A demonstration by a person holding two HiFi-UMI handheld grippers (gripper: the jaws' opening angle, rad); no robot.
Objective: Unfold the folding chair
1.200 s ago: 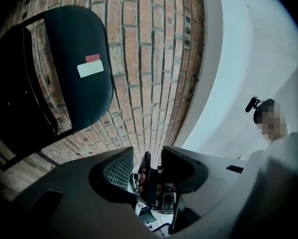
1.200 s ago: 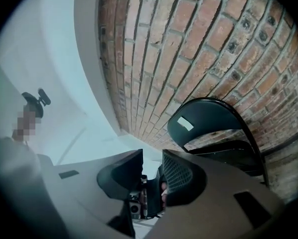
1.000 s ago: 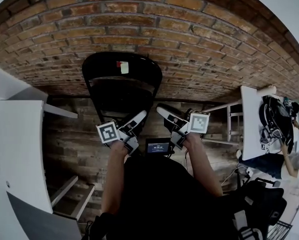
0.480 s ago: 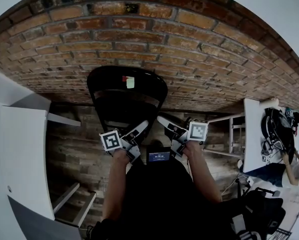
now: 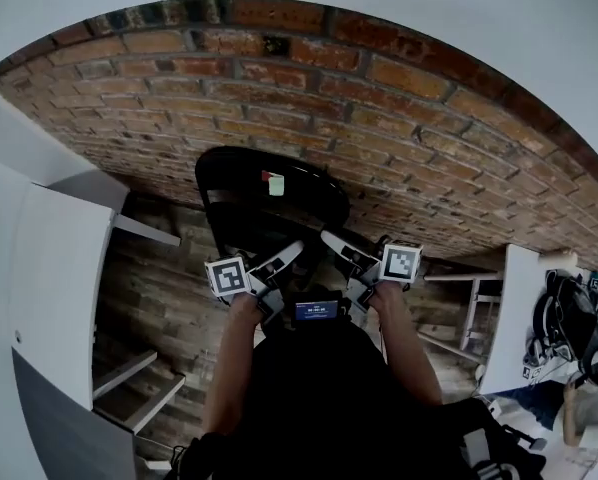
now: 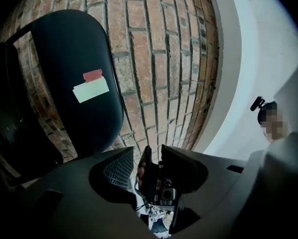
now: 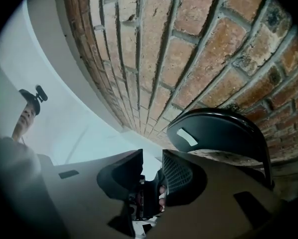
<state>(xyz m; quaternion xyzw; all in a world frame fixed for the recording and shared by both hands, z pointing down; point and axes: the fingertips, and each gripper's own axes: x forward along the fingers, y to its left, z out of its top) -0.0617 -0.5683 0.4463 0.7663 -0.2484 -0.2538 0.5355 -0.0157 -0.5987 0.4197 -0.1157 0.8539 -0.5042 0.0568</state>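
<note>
We hold our left claw (image 5: 291,252) and right claw (image 5: 331,239) narrowly parted and empty, side by side before the folded folding chair (image 5: 269,203) against the brick wall (image 5: 429,128).

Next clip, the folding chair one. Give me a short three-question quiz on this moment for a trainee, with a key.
1. True or false: the folding chair already stands unfolded on the floor.
2. What do the left tongs and the right tongs hold? A) a chair leg B) nothing C) a cloth
3. What is stuck on the chair's black panel?

Key:
1. False. It leans folded against the brick wall.
2. B. Both are open and short of the chair.
3. A pale label with a red strip at its edge.
</note>
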